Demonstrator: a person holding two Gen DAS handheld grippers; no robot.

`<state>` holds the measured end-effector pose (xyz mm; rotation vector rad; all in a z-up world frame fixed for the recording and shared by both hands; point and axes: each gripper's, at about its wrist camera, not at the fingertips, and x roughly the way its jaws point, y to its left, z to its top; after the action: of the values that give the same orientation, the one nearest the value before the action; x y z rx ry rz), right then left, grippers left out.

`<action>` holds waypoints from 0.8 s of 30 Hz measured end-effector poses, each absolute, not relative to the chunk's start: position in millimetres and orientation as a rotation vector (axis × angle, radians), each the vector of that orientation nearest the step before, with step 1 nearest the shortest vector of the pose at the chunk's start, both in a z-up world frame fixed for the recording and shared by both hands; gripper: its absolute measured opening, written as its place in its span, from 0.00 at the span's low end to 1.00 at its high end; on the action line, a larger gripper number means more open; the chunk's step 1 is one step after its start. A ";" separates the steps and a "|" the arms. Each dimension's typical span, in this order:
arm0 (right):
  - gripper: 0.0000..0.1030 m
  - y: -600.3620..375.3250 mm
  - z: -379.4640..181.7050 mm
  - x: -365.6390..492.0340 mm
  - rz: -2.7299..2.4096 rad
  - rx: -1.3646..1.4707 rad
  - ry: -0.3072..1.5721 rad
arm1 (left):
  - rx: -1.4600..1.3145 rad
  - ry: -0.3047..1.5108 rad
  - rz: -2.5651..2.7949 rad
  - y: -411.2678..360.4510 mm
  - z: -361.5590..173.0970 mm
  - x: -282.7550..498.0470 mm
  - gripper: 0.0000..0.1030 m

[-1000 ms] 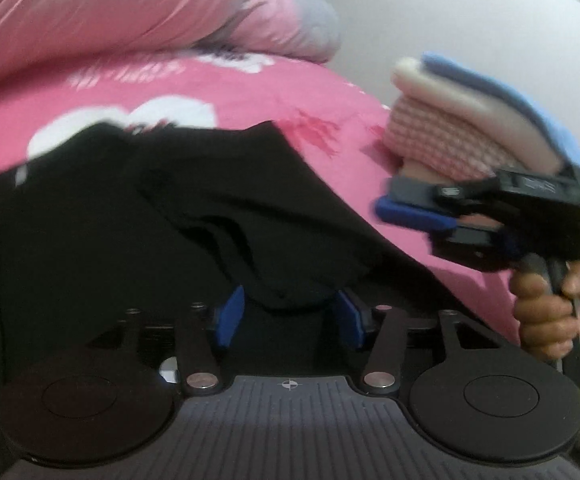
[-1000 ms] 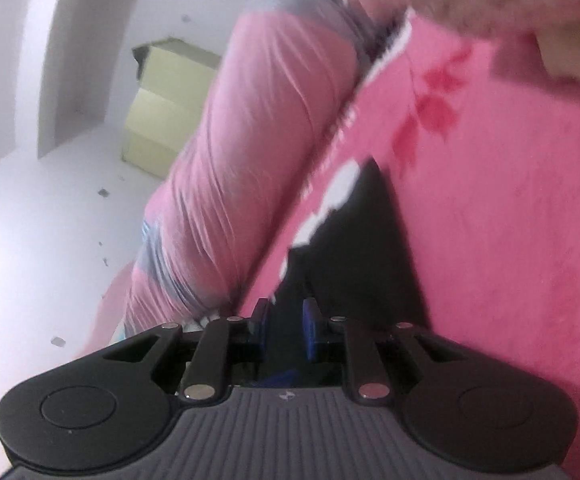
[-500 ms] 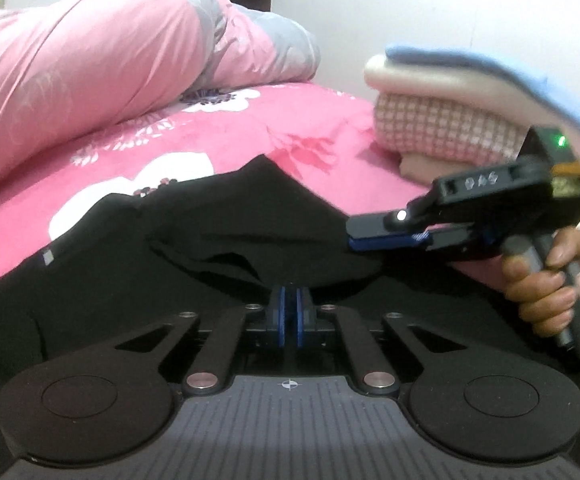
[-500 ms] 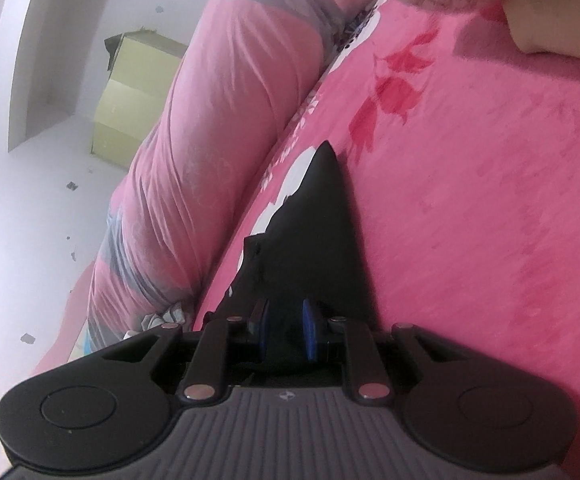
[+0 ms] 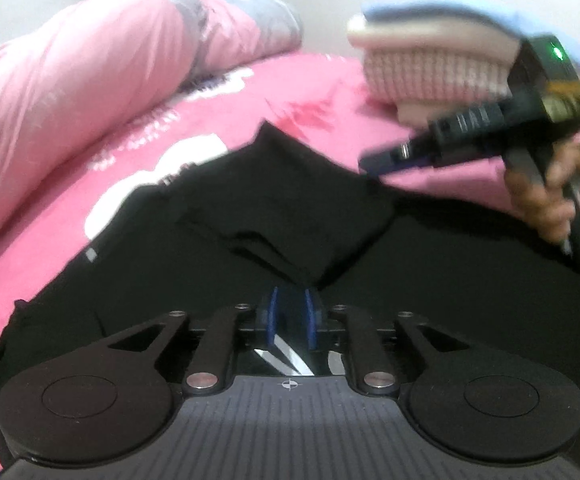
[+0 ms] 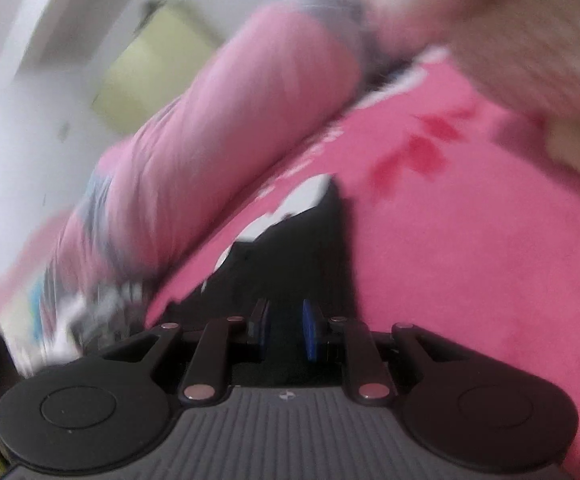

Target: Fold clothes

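Note:
A black garment (image 5: 290, 208) lies spread on the pink bed sheet (image 5: 322, 80), with one flap folded over its middle. My left gripper (image 5: 290, 308) sits low over the near part of the garment, its blue fingers a narrow gap apart, and the tip of the folded flap ends just in front of them. My right gripper (image 5: 370, 160), held by a hand (image 5: 546, 200), is shut on the garment's right edge and holds it slightly off the sheet. In the right wrist view the black garment (image 6: 310, 248) runs from between my right gripper's (image 6: 285, 328) fingers to a point.
A stack of folded clothes (image 5: 430, 64), pink-checked, cream and blue, stands at the back right of the bed. A rolled pink duvet (image 5: 89, 92) lies along the far left side. The right wrist view, blurred, shows the duvet (image 6: 229, 128) and a yellow-green box (image 6: 149, 52) by the wall.
My left gripper was wide around the cloth, then closed, and now its fingers stand slightly apart. The right gripper kept its grip and moved; its view is now blurred.

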<state>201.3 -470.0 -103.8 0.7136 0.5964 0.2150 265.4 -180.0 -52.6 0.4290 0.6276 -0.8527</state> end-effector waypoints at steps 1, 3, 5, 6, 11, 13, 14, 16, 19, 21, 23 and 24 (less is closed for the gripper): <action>0.18 -467.3 -101.9 201.3 0.219 0.673 0.612 | 0.408 0.613 -0.859 -181.0 -50.8 266.0 0.18; 0.18 -462.0 -98.2 201.3 0.228 0.592 0.644 | 0.377 0.597 -0.880 -188.9 -50.4 269.3 0.22; 0.17 -456.7 -94.4 201.2 0.236 0.511 0.674 | 0.366 0.586 -0.910 -203.4 -54.2 271.1 0.25; 0.17 -454.0 -92.5 201.2 0.240 0.470 0.689 | 0.364 0.584 -0.928 -211.3 -57.2 272.1 0.26; 0.17 -465.4 -88.0 190.1 0.195 0.389 0.691 | 0.417 0.645 -0.954 -238.1 -84.1 276.1 0.33; 0.17 -470.8 -85.3 188.3 0.130 0.369 0.681 | 0.397 0.667 -0.965 -234.0 -82.9 274.5 0.33; 0.17 -472.7 -83.9 188.1 0.114 0.376 0.671 | 0.388 0.679 -0.975 -230.7 -81.0 273.3 0.33; 0.18 -476.3 -81.0 187.2 0.083 0.388 0.649 | 0.387 0.692 -0.995 -223.2 -77.8 269.4 0.33; 0.18 -472.4 -73.2 181.6 0.057 0.351 0.618 | 0.406 0.697 -1.015 -212.4 -75.3 261.4 0.33; 0.18 -465.7 -66.0 181.9 0.083 0.340 0.606 | 0.404 0.698 -1.026 -205.9 -73.8 257.2 0.33; 0.18 -452.9 -58.9 187.5 0.141 0.318 0.610 | 0.400 0.699 -1.033 -201.5 -73.1 255.3 0.33; 0.18 -443.4 -56.2 192.0 0.171 0.293 0.617 | 0.397 0.698 -1.034 -199.4 -72.7 254.8 0.33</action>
<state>192.0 -443.4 -56.2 0.2927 0.6167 0.1710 254.8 -199.4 -72.7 0.3972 0.6983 -1.0344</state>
